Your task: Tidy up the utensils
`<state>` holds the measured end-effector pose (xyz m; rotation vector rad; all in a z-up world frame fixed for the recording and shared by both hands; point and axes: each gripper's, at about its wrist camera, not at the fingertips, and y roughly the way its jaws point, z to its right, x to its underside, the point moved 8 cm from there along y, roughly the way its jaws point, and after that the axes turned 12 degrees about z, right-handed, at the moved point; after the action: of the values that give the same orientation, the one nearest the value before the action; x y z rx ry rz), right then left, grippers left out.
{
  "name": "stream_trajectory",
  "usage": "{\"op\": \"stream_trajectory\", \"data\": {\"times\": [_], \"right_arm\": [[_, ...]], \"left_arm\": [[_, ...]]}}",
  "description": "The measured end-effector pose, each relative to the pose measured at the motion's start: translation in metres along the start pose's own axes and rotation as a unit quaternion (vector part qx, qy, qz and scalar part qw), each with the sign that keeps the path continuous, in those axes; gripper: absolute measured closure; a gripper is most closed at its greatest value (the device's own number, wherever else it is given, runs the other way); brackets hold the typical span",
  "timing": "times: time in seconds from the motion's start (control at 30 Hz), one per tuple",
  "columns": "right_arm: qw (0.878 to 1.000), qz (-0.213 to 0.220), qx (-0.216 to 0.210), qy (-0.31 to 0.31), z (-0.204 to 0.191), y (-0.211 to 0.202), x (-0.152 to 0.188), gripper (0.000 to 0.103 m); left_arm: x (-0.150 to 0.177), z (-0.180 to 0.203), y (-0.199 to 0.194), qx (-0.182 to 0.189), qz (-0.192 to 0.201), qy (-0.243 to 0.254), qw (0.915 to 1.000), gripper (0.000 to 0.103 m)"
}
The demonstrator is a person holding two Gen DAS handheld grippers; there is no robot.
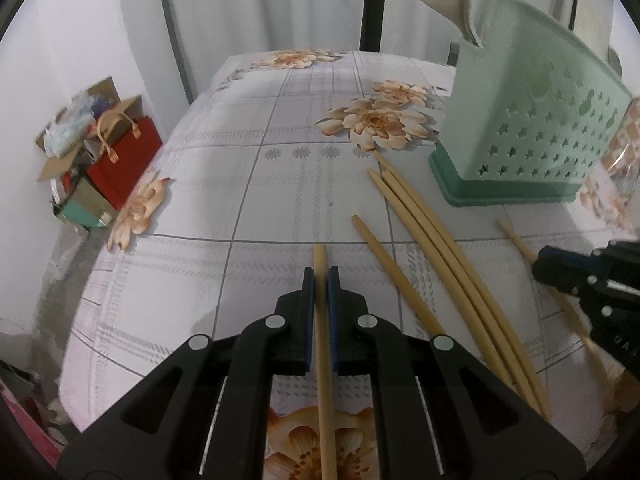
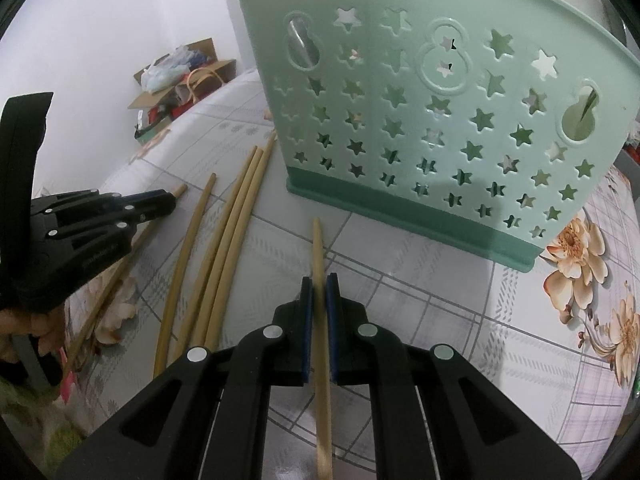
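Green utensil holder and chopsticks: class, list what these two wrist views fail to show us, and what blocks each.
- Inside of the green holder: right wrist view, its starred wall hides the contents; the rim is cut off at the top edge.
- Rear end of the chopstick in the left tongs: left wrist view, cut off by the bottom edge.
- Box clutter beside the table: left wrist view, blurred and small.
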<state>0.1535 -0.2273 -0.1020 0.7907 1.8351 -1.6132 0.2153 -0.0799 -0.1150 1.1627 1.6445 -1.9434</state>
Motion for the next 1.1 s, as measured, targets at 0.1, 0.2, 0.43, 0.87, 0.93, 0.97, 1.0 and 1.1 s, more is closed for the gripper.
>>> {"op": "stream_trajectory", "data": {"times": [0.1,0.2,0.43,0.87,0.93,0.97,1.0,1.1], "right_arm": [[1.000,-0.001,0.005,0.006,-0.001,0.002,-0.002,0.096],[1.000,0.016,0.005,0.019,0.002,-0.006,-0.009,0.096],[0.997,0.064,0.013,0.030,0.007,-0.037,-0.029,0.096],[0.984,0.161,0.040,0.061,0.028,-0.106,-0.065,0.096],[0.983,0.168,0.044,0.064,0.031,-0.112,-0.067,0.096],[0.982,0.172,0.045,0.065,0.033,-0.113,-0.067,0.096],[0.981,0.176,0.047,0.066,0.035,-0.116,-0.068,0.096],[0.979,0.184,0.048,0.075,0.039,-0.122,-0.069,0.096]], "left_arm": [[-0.003,-0.005,-0.003,0.026,0.008,-0.033,0.9991,0.098],[-0.011,-0.011,-0.013,0.044,0.027,-0.059,0.9969,0.098],[-0.039,-0.030,-0.055,0.089,0.084,-0.123,0.9848,0.098],[-0.111,-0.024,-0.174,0.199,0.209,-0.135,0.9479,0.098],[-0.128,-0.017,-0.189,0.220,0.224,-0.123,0.9415,0.099],[-0.134,-0.013,-0.194,0.225,0.230,-0.116,0.9396,0.099],[-0.142,-0.009,-0.203,0.231,0.241,-0.107,0.9366,0.099],[-0.173,0.005,-0.225,0.243,0.282,-0.081,0.9246,0.099]]}}
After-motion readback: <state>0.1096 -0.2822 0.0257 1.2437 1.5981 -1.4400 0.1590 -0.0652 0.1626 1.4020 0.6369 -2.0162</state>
